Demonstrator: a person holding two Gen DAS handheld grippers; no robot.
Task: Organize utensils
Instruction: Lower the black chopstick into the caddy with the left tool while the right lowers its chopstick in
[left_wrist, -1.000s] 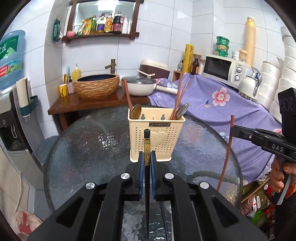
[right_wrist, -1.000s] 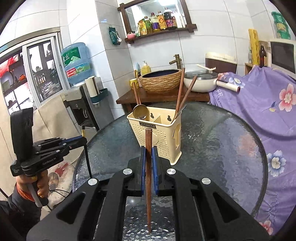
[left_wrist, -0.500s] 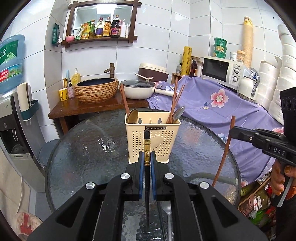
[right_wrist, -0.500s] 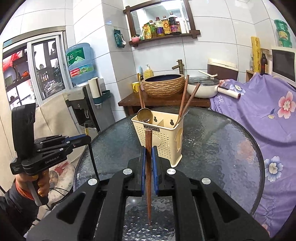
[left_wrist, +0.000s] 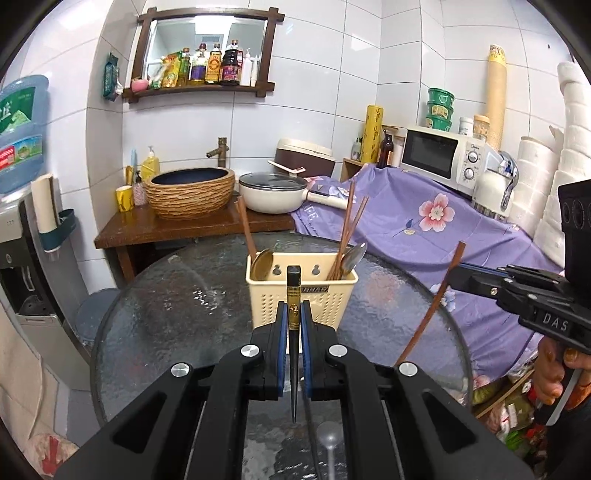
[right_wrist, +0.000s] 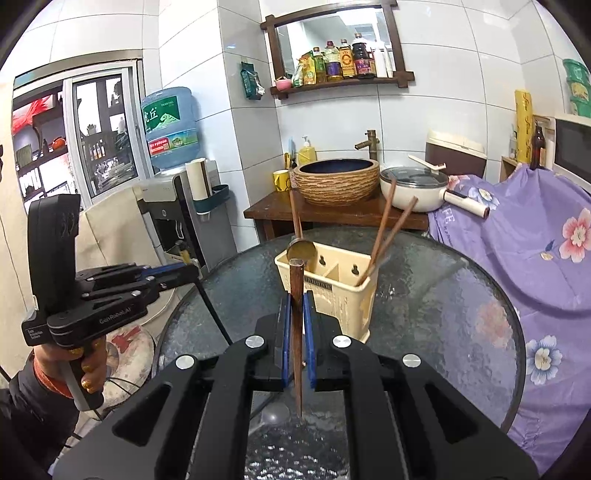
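Observation:
My left gripper (left_wrist: 293, 317) is shut on a black chopstick (left_wrist: 293, 295) with a gold band, held upright with its thin tip hanging above the glass table (left_wrist: 166, 314). My right gripper (right_wrist: 296, 314) is shut on a brown wooden chopstick (right_wrist: 296, 280), also upright and clear of the glass. Just beyond both stands the cream utensil holder (left_wrist: 332, 306) (right_wrist: 343, 295), which has a gold spoon (left_wrist: 261, 264), two brown chopsticks (left_wrist: 349, 229) and a silver spoon (left_wrist: 354, 254) in it. Each view shows the other gripper off to the side: right gripper (left_wrist: 458, 275), left gripper (right_wrist: 192, 273).
A grey spoon (left_wrist: 328, 439) lies on the glass under my left gripper. Behind the table are a wooden stand with a woven basin (left_wrist: 190, 194) and a white pot (left_wrist: 273, 194). A purple floral cloth (left_wrist: 424, 229) covers the right side. A water dispenser (right_wrist: 173, 206) stands left.
Both grippers have risen with their chopsticks, so the tips now hang higher off the glass. The holder sits lower in both views. Both grips are unchanged.

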